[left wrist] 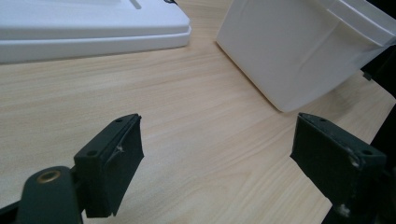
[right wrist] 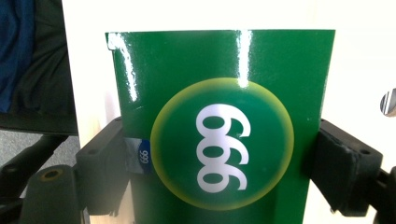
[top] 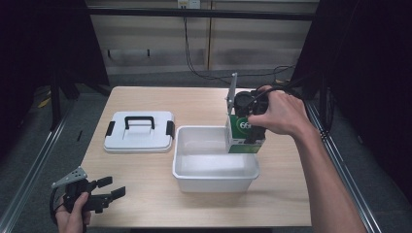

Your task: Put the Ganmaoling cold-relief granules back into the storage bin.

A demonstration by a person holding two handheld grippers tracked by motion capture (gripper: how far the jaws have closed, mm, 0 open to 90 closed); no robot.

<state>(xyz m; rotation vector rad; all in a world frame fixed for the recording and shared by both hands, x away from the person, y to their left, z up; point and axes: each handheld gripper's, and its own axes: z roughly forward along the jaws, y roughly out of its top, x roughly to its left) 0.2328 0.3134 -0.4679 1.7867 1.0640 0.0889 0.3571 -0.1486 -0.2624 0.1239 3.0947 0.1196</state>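
My right gripper is shut on a green box printed with white numerals in a yellow-ringed circle, held over the far right corner of a white plastic tub. In the right gripper view the green box sits squeezed between both black jaws of my right gripper. My left gripper rests open at the table's near left corner, held by a hand. In the left gripper view my left gripper has its jaws spread wide over bare wood, facing the tub's wall.
A white lid with a black handle and side clips lies flat on the table left of the tub; its edge, the lid, appears in the left gripper view. The wooden table is flanked by metal rails. Cables hang at the back.
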